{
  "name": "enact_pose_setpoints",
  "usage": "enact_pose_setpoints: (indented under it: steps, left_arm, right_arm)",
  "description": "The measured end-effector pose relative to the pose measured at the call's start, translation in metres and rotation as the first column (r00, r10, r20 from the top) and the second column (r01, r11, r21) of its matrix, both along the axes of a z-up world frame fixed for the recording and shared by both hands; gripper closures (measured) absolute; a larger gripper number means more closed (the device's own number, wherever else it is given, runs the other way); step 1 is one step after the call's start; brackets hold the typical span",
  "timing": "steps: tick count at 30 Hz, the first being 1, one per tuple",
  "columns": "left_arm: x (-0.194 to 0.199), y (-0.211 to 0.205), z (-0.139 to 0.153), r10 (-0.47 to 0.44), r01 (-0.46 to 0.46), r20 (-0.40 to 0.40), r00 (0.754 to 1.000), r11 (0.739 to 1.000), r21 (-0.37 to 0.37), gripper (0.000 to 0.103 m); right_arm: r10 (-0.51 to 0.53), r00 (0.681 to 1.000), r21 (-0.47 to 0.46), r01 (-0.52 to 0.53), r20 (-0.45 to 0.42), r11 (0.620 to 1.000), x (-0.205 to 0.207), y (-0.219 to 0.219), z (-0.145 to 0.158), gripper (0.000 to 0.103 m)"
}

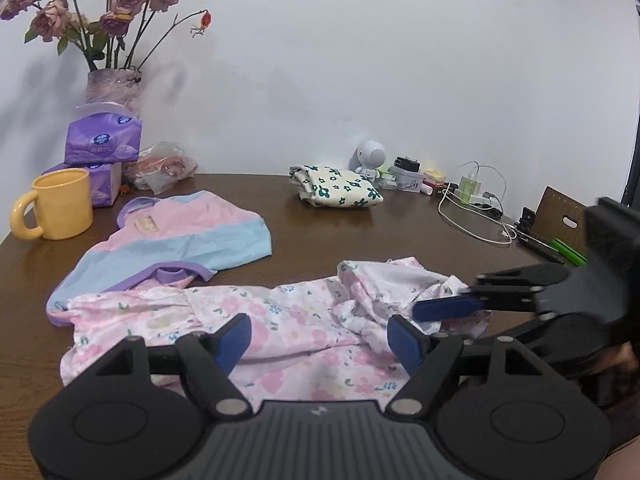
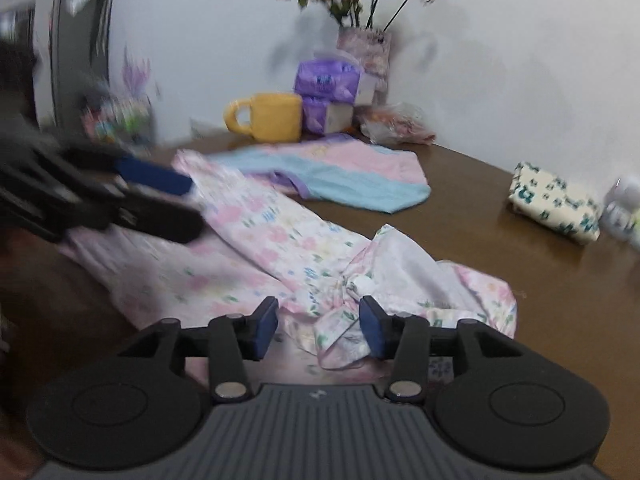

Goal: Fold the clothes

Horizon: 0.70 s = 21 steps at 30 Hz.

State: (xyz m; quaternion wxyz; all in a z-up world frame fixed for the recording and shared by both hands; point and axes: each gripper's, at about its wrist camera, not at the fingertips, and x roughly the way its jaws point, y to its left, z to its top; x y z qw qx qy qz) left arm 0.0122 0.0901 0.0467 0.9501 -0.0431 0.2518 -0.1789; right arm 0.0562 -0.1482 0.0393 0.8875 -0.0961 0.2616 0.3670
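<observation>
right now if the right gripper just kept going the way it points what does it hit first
Probably the bunched end of the floral garment, lying right between and ahead of the right gripper and its open fingers. Past the cloth is bare table, though depth is uncertain.

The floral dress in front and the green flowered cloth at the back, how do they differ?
The floral dress is pink and white; the green flowered cloth is cream with dark green flowers. The dress lies spread out and rumpled, bunched at one end, while the cloth is folded into a compact bundle. The dress lies near the tongs; the cloth sits by the wall. Both rest on the brown table and carry flower prints.
</observation>
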Motion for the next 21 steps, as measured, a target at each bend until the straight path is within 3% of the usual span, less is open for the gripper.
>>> enact_pose_setpoints:
  steps: [4, 8, 11, 15, 17, 18, 19, 21]
  left_arm:
    - [0.005, -0.008, 0.003, -0.003, 0.003, 0.006, 1.000, 1.000, -0.003, 0.028]
    - [0.013, -0.026, 0.008, -0.034, 0.034, 0.006, 0.999, 0.999, 0.012, 0.028]
    - [0.021, -0.049, 0.013, -0.087, 0.086, 0.015, 0.996, 0.996, 0.032, 0.028]
    - [0.039, -0.083, 0.015, -0.150, 0.145, 0.036, 0.988, 0.984, 0.104, 0.033]
    - [0.052, -0.098, 0.009, -0.165, 0.161, 0.017, 0.986, 0.975, 0.153, 0.060]
    - [0.058, -0.106, 0.006, -0.173, 0.169, 0.007, 0.985, 0.970, 0.177, 0.068]
    - [0.063, -0.109, 0.001, -0.180, 0.180, -0.014, 0.984, 0.965, 0.189, 0.080]
    - [0.072, -0.117, -0.010, -0.193, 0.202, -0.059, 0.979, 0.956, 0.211, 0.086]
  right_arm:
    - [-0.044, 0.999, 0.188, 0.043, 0.000, 0.981, -0.012, -0.047, 0.024, 0.056]
    - [-0.184, 0.981, 0.189, 0.170, 0.057, 0.967, -0.014, -0.080, 0.030, 0.056]
    - [-0.253, 0.967, 0.213, 0.249, -0.007, 0.945, -0.006, -0.103, 0.020, 0.056]
    - [-0.267, 0.952, 0.277, 0.300, -0.151, 0.913, 0.010, -0.125, 0.000, 0.055]
    - [-0.261, 0.933, 0.324, 0.333, -0.246, 0.886, 0.021, -0.136, -0.011, 0.044]
    - [-0.255, 0.919, 0.350, 0.355, -0.302, 0.867, 0.027, -0.141, -0.018, 0.040]
    - [-0.244, 0.904, 0.375, 0.374, -0.351, 0.848, 0.032, -0.146, -0.023, 0.040]
    - [-0.231, 0.880, 0.402, 0.405, -0.415, 0.821, 0.036, -0.154, -0.031, 0.037]
